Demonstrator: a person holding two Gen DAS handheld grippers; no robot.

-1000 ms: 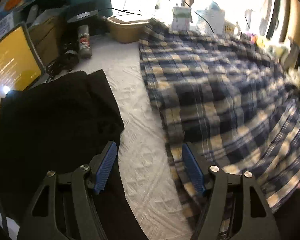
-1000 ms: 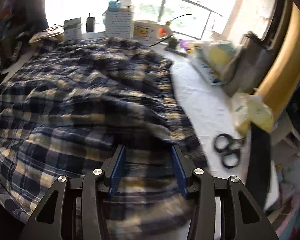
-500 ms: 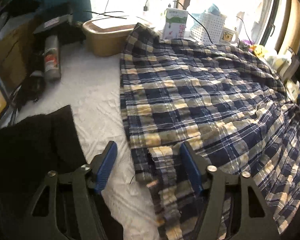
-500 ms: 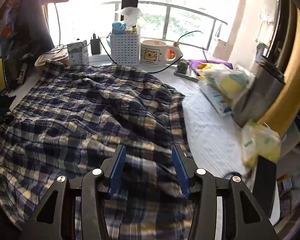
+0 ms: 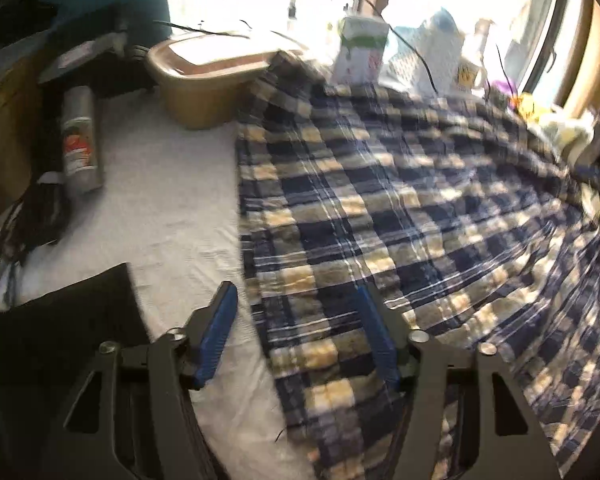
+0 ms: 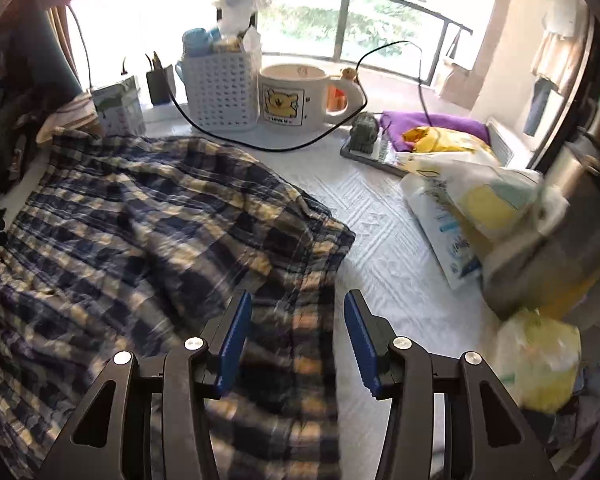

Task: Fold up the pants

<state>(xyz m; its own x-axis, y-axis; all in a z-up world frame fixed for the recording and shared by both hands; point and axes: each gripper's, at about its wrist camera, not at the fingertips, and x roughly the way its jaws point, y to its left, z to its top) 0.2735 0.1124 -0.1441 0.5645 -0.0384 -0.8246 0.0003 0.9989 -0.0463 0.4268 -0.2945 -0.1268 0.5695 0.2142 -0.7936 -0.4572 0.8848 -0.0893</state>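
Note:
The blue, navy and cream plaid pants [image 5: 380, 208] lie spread and rumpled on the white textured table cover [image 5: 168, 208]. My left gripper [image 5: 296, 308] is open and empty, hovering over the pants' left edge. In the right wrist view the pants [image 6: 148, 232] fill the left half, with their right edge ending in a corner. My right gripper [image 6: 298, 312] is open and empty, over that right edge strip.
A black garment [image 5: 60, 344] lies at near left. A tan tub [image 5: 208, 80], spray can [image 5: 80, 136] and carton [image 5: 360, 48] stand behind. A white basket [image 6: 220, 88], bear mug [image 6: 296, 96], black cable [image 6: 324, 136], plastic bags [image 6: 472, 200] and a metal pot [image 6: 572, 216] crowd the back and right.
Both grippers moved forward over the pants, toward the window. The black garment slid out to the lower left in the left view; the scissors left the right view. Both jaws stayed open.

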